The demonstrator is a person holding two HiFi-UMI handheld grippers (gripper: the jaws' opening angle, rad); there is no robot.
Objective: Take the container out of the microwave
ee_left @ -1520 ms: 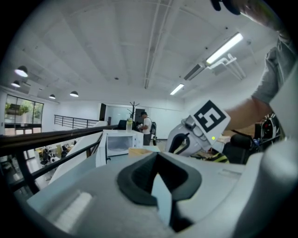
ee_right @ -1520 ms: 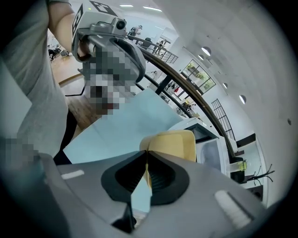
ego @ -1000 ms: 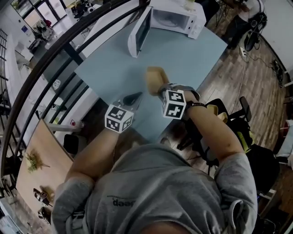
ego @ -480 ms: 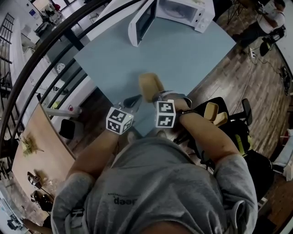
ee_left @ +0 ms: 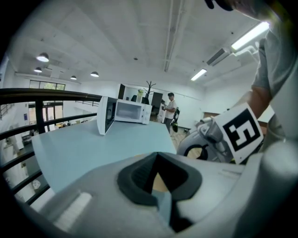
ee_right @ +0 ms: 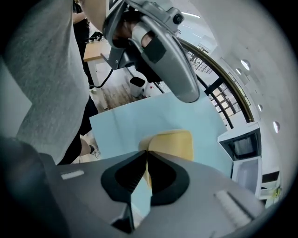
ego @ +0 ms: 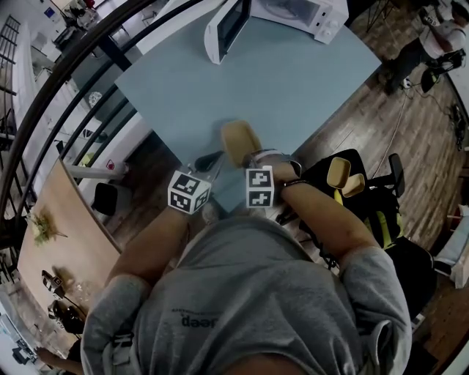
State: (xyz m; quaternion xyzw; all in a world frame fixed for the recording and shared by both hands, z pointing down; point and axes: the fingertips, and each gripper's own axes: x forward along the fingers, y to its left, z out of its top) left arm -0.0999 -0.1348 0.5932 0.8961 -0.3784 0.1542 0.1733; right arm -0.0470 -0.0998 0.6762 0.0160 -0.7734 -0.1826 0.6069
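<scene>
In the head view a tan, rounded container [ego: 240, 143] hangs just over the near corner of the light-blue table [ego: 278, 80]. My right gripper [ego: 246, 157] is shut on its near rim. From the right gripper view the container [ee_right: 173, 142] sticks out beyond the pinched jaws of the right gripper [ee_right: 146, 153]. My left gripper [ego: 212, 158] hovers just left of it, jaws together and nothing in them; its tips meet in the left gripper view [ee_left: 156, 157]. The white microwave [ego: 297, 11] stands at the table's far end, its door [ego: 223, 29] swung open.
A dark curved railing [ego: 66, 95] runs along the table's left side. Chairs with yellow seats [ego: 341, 176] stand on the wood floor to the right. A wooden table [ego: 66, 242] lies lower left. A person [ee_left: 170, 108] stands beyond the microwave [ee_left: 132, 111].
Both grippers have come down and drawn back toward the near corner of the table. The container travelled with the right gripper, still pinched by its rim.
</scene>
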